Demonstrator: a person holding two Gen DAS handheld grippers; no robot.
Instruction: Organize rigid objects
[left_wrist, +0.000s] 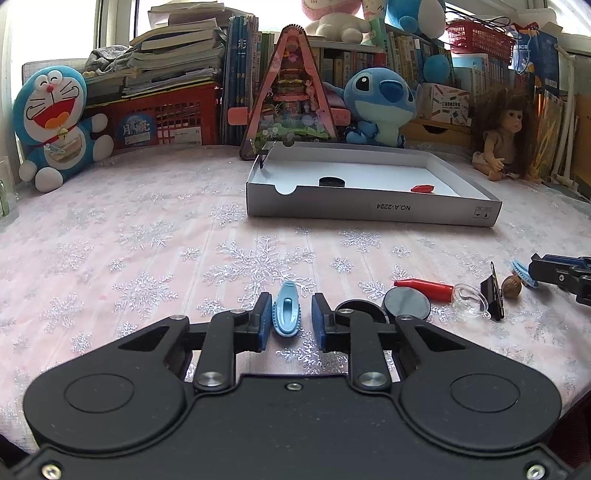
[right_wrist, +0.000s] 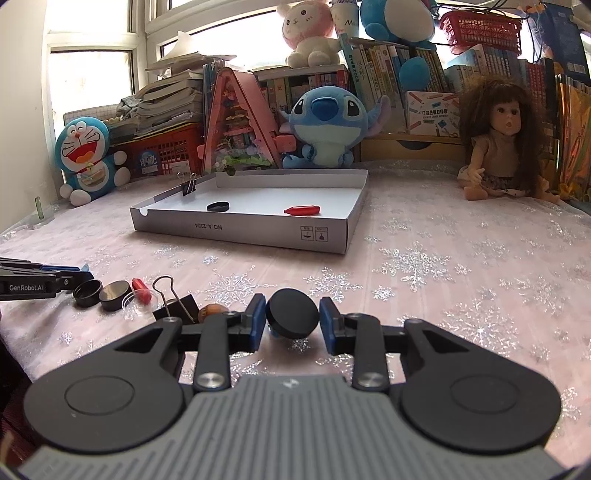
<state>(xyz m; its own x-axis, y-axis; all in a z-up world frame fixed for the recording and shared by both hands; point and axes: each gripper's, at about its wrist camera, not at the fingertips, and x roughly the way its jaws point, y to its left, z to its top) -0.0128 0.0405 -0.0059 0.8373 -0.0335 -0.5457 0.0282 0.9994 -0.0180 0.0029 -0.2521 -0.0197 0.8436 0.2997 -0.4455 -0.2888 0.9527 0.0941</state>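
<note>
In the left wrist view a light blue plastic clip (left_wrist: 287, 310) lies on the cloth between the pads of my left gripper (left_wrist: 289, 317). The left pad is at its edge and a gap shows on the right, so the gripper is open. My right gripper (right_wrist: 293, 314) is shut on a round black disc (right_wrist: 292, 313), held tilted just above the table with a small blue piece (right_wrist: 275, 334) under it. The grey shallow box (left_wrist: 373, 214) (right_wrist: 240, 232) holds a black disc (right_wrist: 218, 206), a red piece (right_wrist: 302, 210) and a binder clip (right_wrist: 188, 188) on its wall.
Between the grippers lie a red piece (left_wrist: 424, 286), round black lids (left_wrist: 406, 304), a clear cap (left_wrist: 469, 301), a black binder clip (left_wrist: 493, 291) and a brown ball (left_wrist: 511, 286). Plush toys (left_wrist: 55, 125), a doll (right_wrist: 506, 140) and books (left_wrist: 177, 55) line the back.
</note>
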